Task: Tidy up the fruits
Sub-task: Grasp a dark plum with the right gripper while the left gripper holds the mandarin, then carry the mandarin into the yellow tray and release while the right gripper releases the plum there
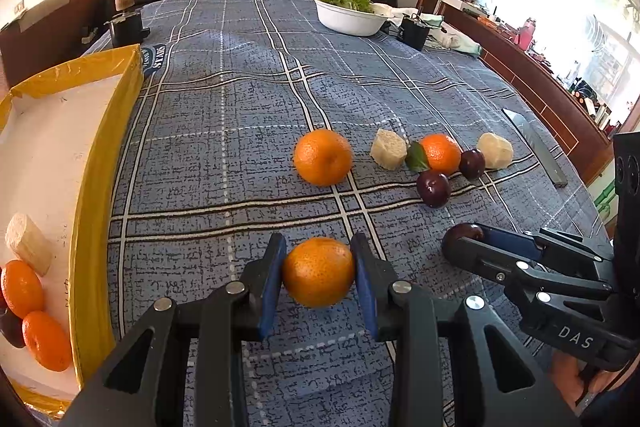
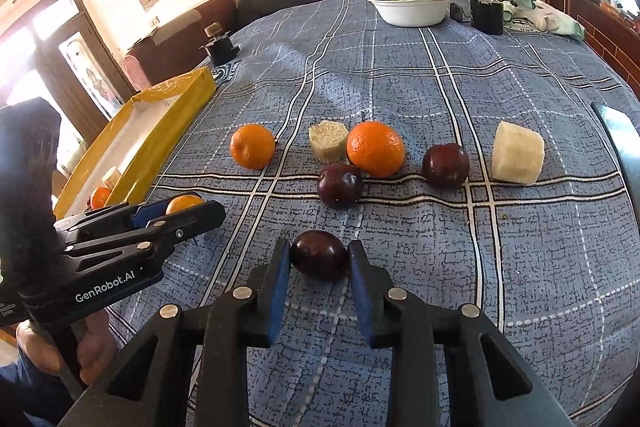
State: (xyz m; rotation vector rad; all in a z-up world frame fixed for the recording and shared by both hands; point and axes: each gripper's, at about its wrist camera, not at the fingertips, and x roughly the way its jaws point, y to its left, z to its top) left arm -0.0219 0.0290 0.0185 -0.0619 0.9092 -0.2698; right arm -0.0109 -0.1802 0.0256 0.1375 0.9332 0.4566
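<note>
My left gripper (image 1: 319,273) is shut on an orange (image 1: 319,271) just above the blue plaid cloth. My right gripper (image 2: 320,257) is shut on a dark plum (image 2: 319,255); it also shows in the left wrist view (image 1: 464,241). On the cloth lie two more oranges (image 1: 323,157) (image 1: 440,153), two plums (image 1: 433,188) (image 1: 472,163) and two pale cut chunks (image 1: 388,149) (image 1: 495,150). A yellow-edged tray (image 1: 100,163) at the left holds two oranges (image 1: 22,287), a plum and a pale chunk (image 1: 29,243).
A white bowl of lettuce (image 1: 352,15) stands at the far side, next to a black box (image 1: 414,31) and white cloths. Another black object (image 1: 126,27) sits far left. A knife (image 1: 536,147) lies at the right edge.
</note>
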